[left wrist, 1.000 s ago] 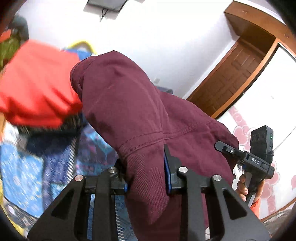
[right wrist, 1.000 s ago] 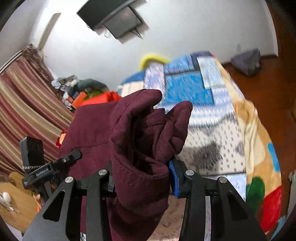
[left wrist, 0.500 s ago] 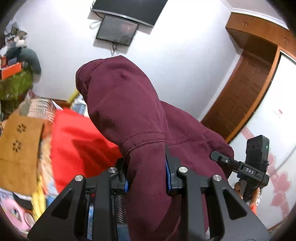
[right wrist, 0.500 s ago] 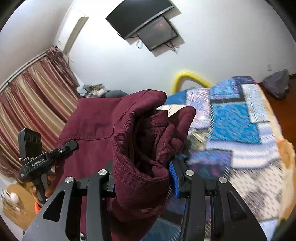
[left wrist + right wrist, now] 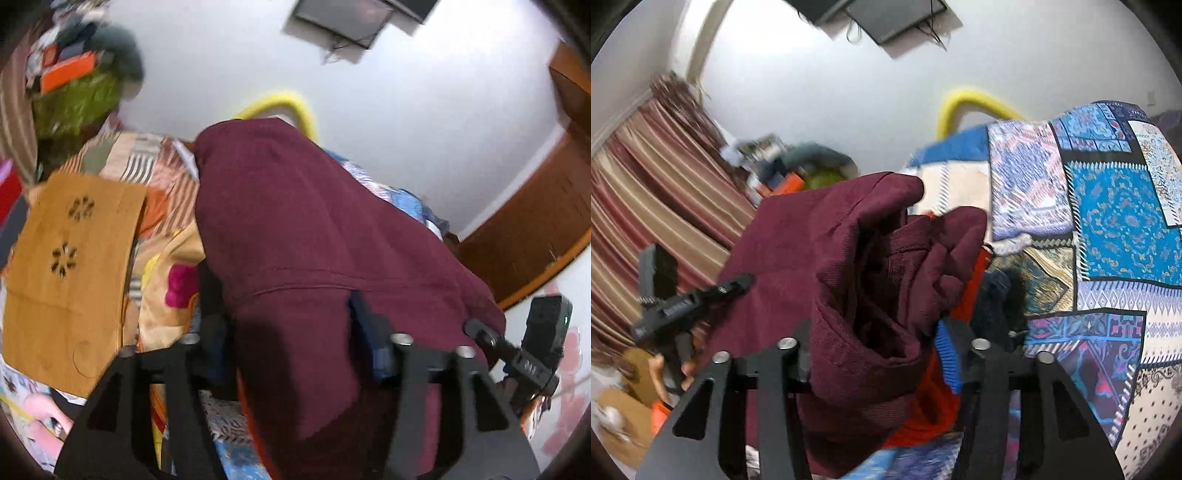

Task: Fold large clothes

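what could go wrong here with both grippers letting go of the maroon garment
Both sets of jaws are opening with the maroon garment bunched between them, so the fold may slump or unroll as it drops. It hangs over an orange garment and the patchwork quilt, so it could land crooked on that pile. Loose cloth may snag the left gripper.

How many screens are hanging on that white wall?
2: a smaller screen hangs in front of and below a larger dark one, both at the top of the wall; the picture's edge cuts off the larger, so more may be hidden.
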Available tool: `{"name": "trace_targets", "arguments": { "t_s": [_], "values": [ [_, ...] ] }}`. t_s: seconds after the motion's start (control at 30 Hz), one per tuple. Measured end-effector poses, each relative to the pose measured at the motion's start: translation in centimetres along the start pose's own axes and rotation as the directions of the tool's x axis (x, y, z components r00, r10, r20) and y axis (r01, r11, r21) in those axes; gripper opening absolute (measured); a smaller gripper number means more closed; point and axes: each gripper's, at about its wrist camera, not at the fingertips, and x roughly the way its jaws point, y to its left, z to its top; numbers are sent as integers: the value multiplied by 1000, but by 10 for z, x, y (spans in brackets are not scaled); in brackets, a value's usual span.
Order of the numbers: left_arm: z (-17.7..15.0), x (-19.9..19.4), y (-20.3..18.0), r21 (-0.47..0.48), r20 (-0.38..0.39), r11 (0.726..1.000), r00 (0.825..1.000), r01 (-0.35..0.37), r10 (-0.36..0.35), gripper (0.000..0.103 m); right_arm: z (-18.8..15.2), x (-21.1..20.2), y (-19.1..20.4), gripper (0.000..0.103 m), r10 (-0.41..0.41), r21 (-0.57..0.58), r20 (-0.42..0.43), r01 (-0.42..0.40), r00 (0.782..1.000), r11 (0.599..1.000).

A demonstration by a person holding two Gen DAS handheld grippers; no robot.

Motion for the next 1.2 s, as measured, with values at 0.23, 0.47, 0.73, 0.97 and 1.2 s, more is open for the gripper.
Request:
{"name": "trace_targets", "arguments": {
  "t_s": [0.23, 0.47, 0.73, 0.97, 1.2],
  "values": [
    [-11, -3, -1, 43, 61, 999, 998, -32, 29, 78, -1, -6, 2, 66, -30, -69, -40, 28, 999, 997],
    [-23, -37, -46, 145, 133, 959, 965, -245, 226, 78, -3, -50, 27, 68, -246, -179, 22, 245, 969, 953],
    [-62, -128, -108, 203, 265, 946, 944, -255, 197, 78, -25, -139, 78, 68, -205, -261, 167, 243, 965, 934],
    [-121, -228, -179, 289, 413, 927, 905, -240, 105, 78, -59, -226, 136, 72, -113, -357, 329, 235, 937, 904],
    [-222, -309, -233, 321, 656, 881, 753, -348, 59, 79, -111, -291, 170, 83, 14, -401, 465, 197, 885, 895]
  ]
}}
